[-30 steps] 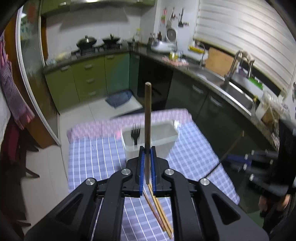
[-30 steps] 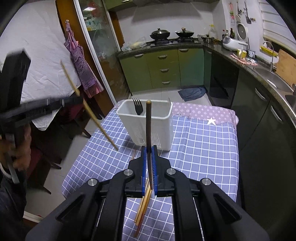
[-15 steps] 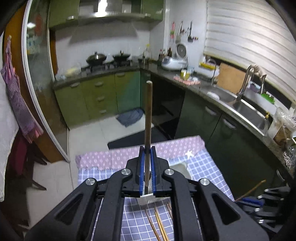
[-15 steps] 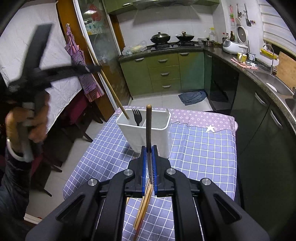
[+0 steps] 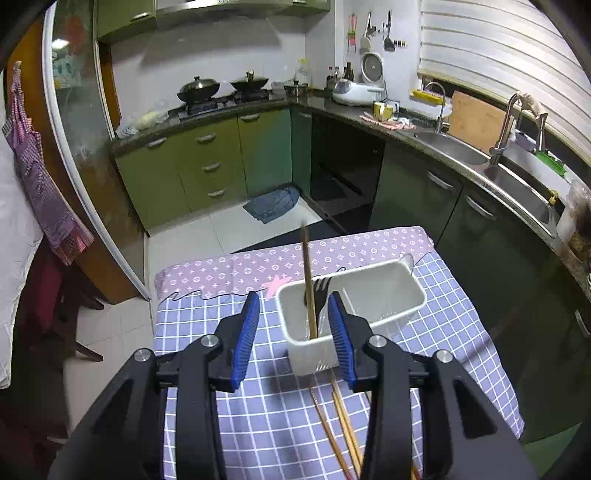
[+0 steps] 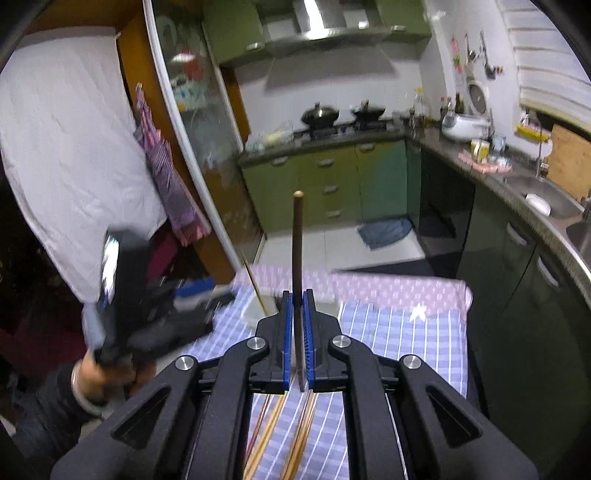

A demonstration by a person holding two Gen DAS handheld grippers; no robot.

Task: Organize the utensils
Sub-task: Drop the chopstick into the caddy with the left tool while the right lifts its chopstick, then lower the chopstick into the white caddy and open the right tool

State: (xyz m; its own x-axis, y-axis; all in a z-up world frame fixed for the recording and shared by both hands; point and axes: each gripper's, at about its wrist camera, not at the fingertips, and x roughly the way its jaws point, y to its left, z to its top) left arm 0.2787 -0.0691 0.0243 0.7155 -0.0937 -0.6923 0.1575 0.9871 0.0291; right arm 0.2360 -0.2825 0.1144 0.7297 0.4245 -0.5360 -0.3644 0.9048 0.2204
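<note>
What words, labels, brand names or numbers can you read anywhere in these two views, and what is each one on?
None can be read.
The far strip of the tablecloth carries a repeating monogram-style pattern: too small to tell any letters.
The bottles by the rice cooker may bear labels: too small and blurred.
The white utensil holder shows no print.
The left gripper and right gripper show no markings.

Kitchen lighting: dim, cool, strongest beneath the range hood [image 5: 221,5]. Left view: sharp ahead of the gripper. Right view: motion-smeared throughout, cabinets [image 6: 325,177] soft. Both views: fisheye bending, black vignette corners; glare on glass door [image 5: 74,92].
</note>
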